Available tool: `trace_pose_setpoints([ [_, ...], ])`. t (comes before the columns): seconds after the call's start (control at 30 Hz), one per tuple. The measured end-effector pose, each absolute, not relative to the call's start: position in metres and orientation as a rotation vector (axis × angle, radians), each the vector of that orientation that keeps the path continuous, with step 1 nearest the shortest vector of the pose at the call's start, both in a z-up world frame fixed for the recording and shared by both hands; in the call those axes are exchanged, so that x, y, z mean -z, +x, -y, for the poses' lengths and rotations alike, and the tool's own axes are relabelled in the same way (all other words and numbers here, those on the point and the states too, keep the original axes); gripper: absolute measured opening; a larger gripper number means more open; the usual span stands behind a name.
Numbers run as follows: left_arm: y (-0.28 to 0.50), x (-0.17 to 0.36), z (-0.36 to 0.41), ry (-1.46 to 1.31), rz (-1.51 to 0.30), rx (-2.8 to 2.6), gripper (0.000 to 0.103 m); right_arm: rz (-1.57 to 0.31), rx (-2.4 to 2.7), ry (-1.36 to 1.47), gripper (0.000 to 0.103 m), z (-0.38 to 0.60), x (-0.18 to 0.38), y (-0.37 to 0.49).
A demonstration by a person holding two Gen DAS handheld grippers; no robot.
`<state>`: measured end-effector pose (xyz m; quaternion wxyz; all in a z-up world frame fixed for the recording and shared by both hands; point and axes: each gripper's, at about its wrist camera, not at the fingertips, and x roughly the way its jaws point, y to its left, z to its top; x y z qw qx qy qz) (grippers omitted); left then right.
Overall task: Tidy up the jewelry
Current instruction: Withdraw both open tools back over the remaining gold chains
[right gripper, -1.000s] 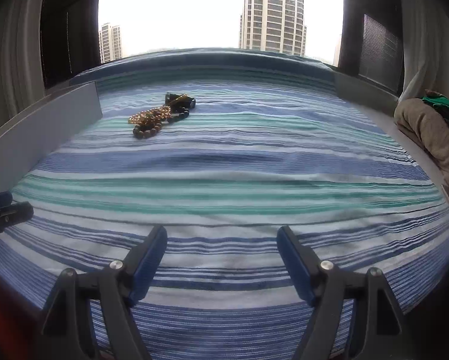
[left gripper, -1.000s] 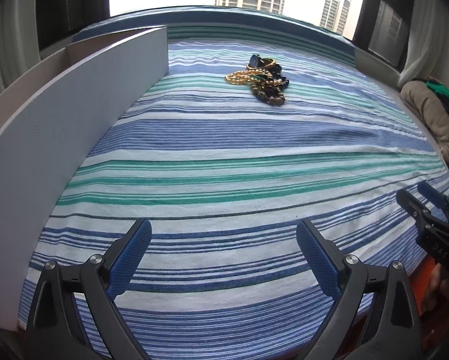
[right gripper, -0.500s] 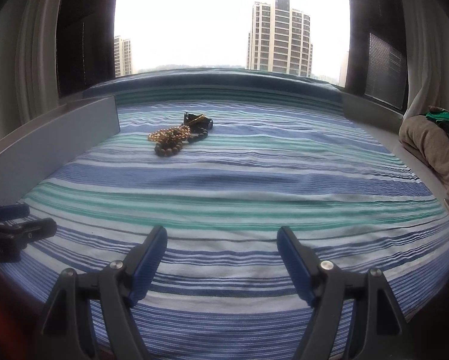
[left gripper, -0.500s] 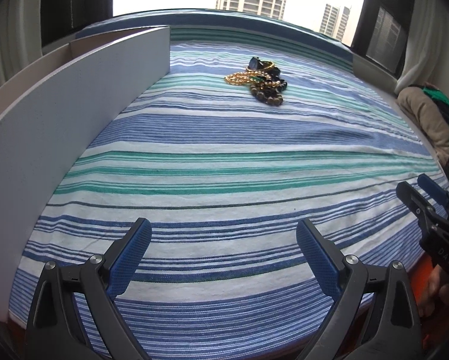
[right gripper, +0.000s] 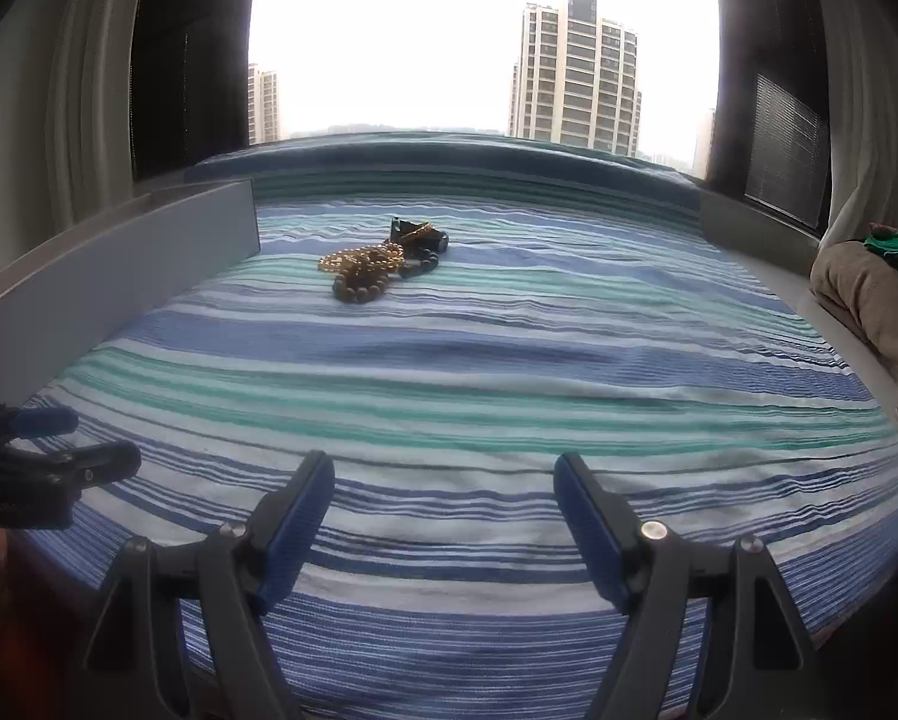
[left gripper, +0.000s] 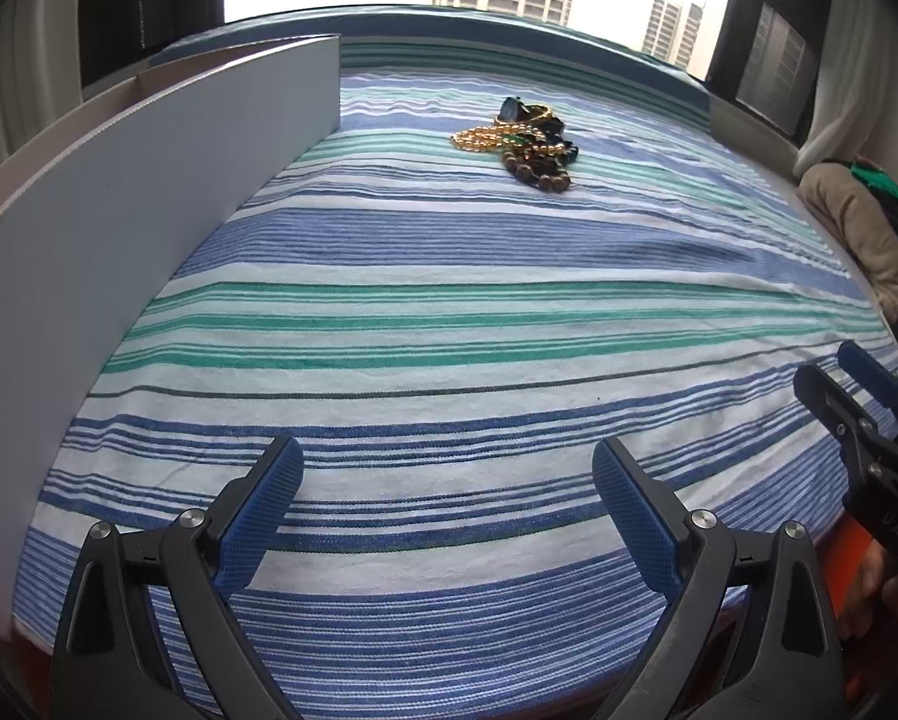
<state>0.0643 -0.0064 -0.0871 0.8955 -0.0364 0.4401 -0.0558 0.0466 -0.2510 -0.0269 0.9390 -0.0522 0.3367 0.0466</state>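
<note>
A tangled pile of jewelry (left gripper: 517, 141) (right gripper: 377, 267) lies far off on the striped cloth: gold bead strands, dark brown bead bracelets and a black piece. A long grey box (left gripper: 149, 180) (right gripper: 113, 276) stands along the left side, its near wall facing me. My left gripper (left gripper: 446, 480) hovers open over the near edge of the cloth, nothing between its blue pads. My right gripper (right gripper: 443, 498) is open too and empty, well short of the pile. Each gripper shows at the edge of the other's view.
The blue, green and white striped cloth (left gripper: 449, 312) covers a wide ledge below a window with tower blocks outside. A beige and green bundle of fabric (left gripper: 862, 222) (right gripper: 868, 294) lies at the right edge. Curtains hang at both sides.
The right wrist view has tipped upward, showing more window, and the pile sits lower and nearer the middle. The left view has barely shifted. Both grippers stay open.
</note>
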Motion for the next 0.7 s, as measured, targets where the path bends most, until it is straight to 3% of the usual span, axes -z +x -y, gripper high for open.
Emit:
trace_pose_setpoints([
  [0.7, 0.092, 0.052, -0.01, -0.194, -0.903, 0.127, 0.098, -0.65, -0.091, -0.096, 0.077, 0.256, 0.023, 0.045],
])
